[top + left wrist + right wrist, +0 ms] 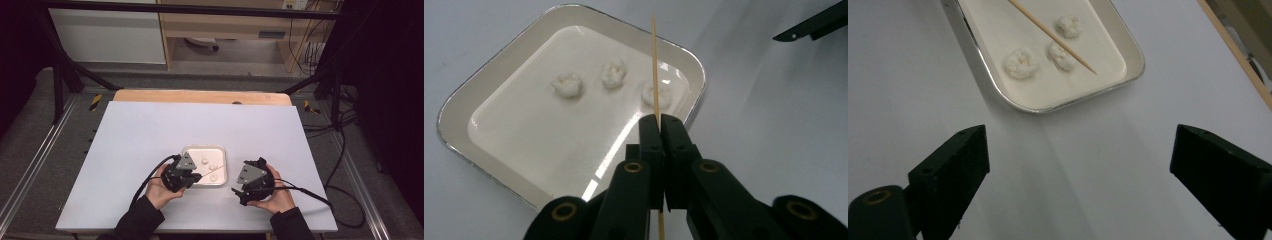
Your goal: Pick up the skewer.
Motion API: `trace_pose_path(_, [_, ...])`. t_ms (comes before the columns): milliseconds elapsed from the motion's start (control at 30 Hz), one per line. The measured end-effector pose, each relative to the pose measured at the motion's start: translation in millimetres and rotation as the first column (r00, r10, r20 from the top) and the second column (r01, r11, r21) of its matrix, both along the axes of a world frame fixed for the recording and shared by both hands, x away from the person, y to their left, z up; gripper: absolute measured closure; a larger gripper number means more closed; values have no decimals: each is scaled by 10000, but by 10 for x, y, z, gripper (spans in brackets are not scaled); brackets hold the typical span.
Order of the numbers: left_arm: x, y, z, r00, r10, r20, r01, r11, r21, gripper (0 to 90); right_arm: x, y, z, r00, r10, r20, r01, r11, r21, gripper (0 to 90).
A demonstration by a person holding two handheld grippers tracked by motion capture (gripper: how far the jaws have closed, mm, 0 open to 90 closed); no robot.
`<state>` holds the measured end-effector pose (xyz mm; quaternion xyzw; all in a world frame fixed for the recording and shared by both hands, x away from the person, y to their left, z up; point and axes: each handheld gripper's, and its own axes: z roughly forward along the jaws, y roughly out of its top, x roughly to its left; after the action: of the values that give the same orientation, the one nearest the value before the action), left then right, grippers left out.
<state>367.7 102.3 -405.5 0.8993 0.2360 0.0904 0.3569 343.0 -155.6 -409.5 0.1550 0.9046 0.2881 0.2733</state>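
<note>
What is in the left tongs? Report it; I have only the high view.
Observer: The left tongs are shut on a thin wooden skewer that points out over the tray.
Operator: Describe what lies in that tray.
Observer: Three white lumps in a loose row. In the left gripper view the skewer crosses the lump nearest the tongs; I cannot tell whether it touches.
Operator: Now report the right tongs.
Observer: Open wide, with nothing between the jaws, above the white table just short of the tray.
</note>
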Motion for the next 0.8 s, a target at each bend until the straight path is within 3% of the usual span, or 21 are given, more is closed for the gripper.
trace_pose_path(267, [6, -125, 60, 9988, -490, -10, 490, 9983, 300, 887, 4, 156, 28, 9944, 956, 446, -919, 9927, -780, 195])
trace_pose_path(467, [-1, -229, 85, 9969, -782, -90, 785, 9955, 524, 887, 2, 201, 39, 9842, 1553, 850, -1444, 9819, -1222, 300])
trace_pose_path(667, [-20, -343, 130, 9938, -1103, -165, 1112, 9914, 688, 887, 3, 211, 12, 9659, 2291, 1204, -2074, 9634, -1696, 435])
trace_pose_path(800, [-30, -415, 153, 9923, -1228, -156, 1236, 9894, 767, 887, -2, 210, -5, 9467, 2889, 1424, -2521, 9398, -2305, 523])
